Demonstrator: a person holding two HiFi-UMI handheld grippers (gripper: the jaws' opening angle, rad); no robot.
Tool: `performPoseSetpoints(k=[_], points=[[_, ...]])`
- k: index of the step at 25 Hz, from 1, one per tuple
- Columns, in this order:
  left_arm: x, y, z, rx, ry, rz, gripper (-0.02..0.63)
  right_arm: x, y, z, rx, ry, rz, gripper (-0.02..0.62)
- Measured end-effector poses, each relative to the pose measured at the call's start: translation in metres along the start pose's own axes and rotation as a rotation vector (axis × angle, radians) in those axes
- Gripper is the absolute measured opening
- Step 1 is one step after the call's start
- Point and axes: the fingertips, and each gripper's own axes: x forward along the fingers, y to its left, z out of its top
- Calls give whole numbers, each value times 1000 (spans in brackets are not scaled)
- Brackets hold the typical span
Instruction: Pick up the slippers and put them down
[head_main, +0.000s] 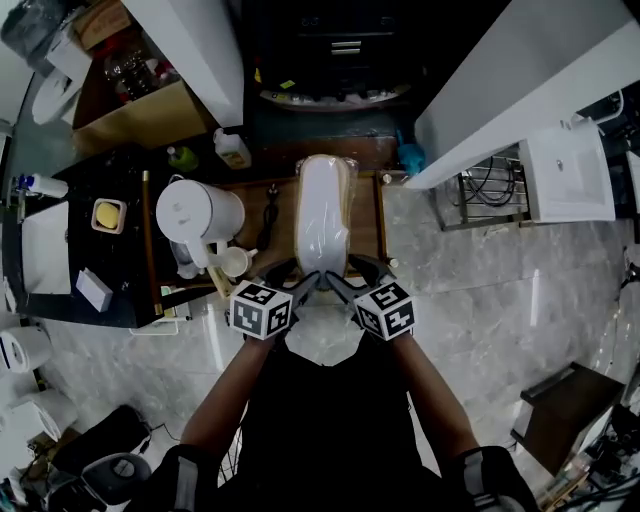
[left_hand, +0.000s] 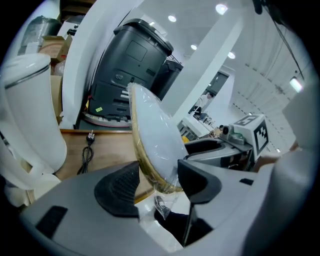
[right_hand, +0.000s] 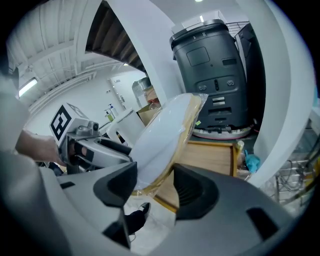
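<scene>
A pair of white slippers (head_main: 322, 222) with tan soles, sealed in clear plastic, is held above the wooden table (head_main: 365, 235). The toe end points away from me. Both grippers hold the near heel end from opposite sides. My left gripper (head_main: 304, 284) is shut on the left edge. My right gripper (head_main: 337, 284) is shut on the right edge. In the left gripper view the slippers (left_hand: 152, 140) rise tilted between the jaws of the left gripper (left_hand: 159, 182), with loose plastic hanging below. In the right gripper view the slippers (right_hand: 165, 140) slant up between the jaws of the right gripper (right_hand: 155, 182).
A white kettle (head_main: 195, 210) and a white cup (head_main: 236, 262) stand at the table's left end. A black cable with a plug (head_main: 270, 208) lies beside the slippers. A black machine (left_hand: 130, 65) stands behind the table. White beams (head_main: 200, 50) flank it, over grey marble floor (head_main: 480, 290).
</scene>
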Motion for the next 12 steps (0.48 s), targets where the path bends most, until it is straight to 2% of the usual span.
performPoseSetpoints(k=[12], points=[[-27,-42,39,62,-86,-26,244,-51,13,40,-68,-89,-39,233]])
